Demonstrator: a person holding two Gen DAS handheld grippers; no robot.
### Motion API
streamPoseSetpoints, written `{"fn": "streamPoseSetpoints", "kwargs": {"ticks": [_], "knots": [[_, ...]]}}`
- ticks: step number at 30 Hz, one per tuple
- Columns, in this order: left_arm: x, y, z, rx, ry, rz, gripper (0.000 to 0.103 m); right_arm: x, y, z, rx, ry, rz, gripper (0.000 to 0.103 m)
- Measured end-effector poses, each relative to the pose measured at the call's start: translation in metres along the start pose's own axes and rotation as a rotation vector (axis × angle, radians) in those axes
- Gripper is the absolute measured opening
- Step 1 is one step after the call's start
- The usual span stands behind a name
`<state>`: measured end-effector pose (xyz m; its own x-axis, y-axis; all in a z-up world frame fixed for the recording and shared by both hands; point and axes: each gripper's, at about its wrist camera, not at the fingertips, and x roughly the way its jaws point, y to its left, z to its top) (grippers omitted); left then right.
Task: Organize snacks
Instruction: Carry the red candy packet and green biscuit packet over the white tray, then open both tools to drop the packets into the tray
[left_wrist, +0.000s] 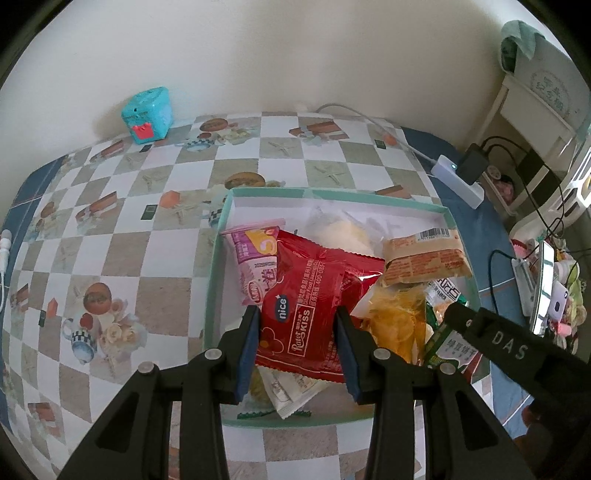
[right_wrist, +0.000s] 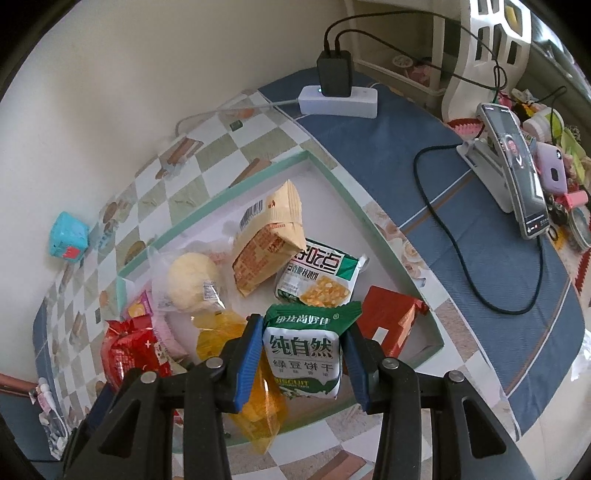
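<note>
- The table (left_wrist: 122, 236) wore a checkered cloth, with blue cloth showing at its right side.
- A teal-rimmed box (left_wrist: 216, 258) sat on the table and held most of the snacks.
- The left gripper (left_wrist: 299, 345) pinched a red pack (left_wrist: 314, 314) between its blue pads, over the near left part of the box.
- The right gripper (right_wrist: 303, 360) pinched a green pack (right_wrist: 304, 350) over the near edge of the box, just right of the red pack.
- A tan pack (right_wrist: 269, 243) leaned in the far part of the box, a pale bun (right_wrist: 190, 280) in clear wrap to its left.
- A yellow bag (right_wrist: 229, 332) lay beneath the green pack.
- A teal toy (left_wrist: 147, 114) stood far left by the wall.
</note>
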<state>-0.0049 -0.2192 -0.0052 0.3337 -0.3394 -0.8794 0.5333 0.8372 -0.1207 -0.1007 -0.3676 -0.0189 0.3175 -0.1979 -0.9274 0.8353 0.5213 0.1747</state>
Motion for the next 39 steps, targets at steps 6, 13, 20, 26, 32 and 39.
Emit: {"fn": "streamPoseSetpoints", "kwargs": {"ticks": [6,13,20,26,32,39], "knots": [[0.009,-0.001,0.002,-0.003,0.014,-0.013,0.042,0.014,0.004,-0.003,-0.008,0.027,-0.010,0.045],[0.016,0.000,0.002,-0.011,0.032,-0.025,0.042,0.020,0.007,-0.003,-0.018,0.028,-0.036,0.046],[0.014,0.000,0.002,-0.009,0.028,-0.032,0.042,0.025,0.003,-0.004,0.003,0.053,-0.040,0.048],[0.011,0.004,0.003,-0.024,0.032,-0.027,0.057,0.028,-0.001,-0.004,0.019,0.065,-0.049,0.050],[0.004,0.010,0.004,-0.045,0.023,-0.011,0.066,0.025,-0.001,-0.003,0.014,0.053,-0.049,0.062],[0.001,0.033,0.004,-0.109,0.038,0.064,0.081,0.017,0.003,-0.003,-0.003,0.030,-0.059,0.072]]}}
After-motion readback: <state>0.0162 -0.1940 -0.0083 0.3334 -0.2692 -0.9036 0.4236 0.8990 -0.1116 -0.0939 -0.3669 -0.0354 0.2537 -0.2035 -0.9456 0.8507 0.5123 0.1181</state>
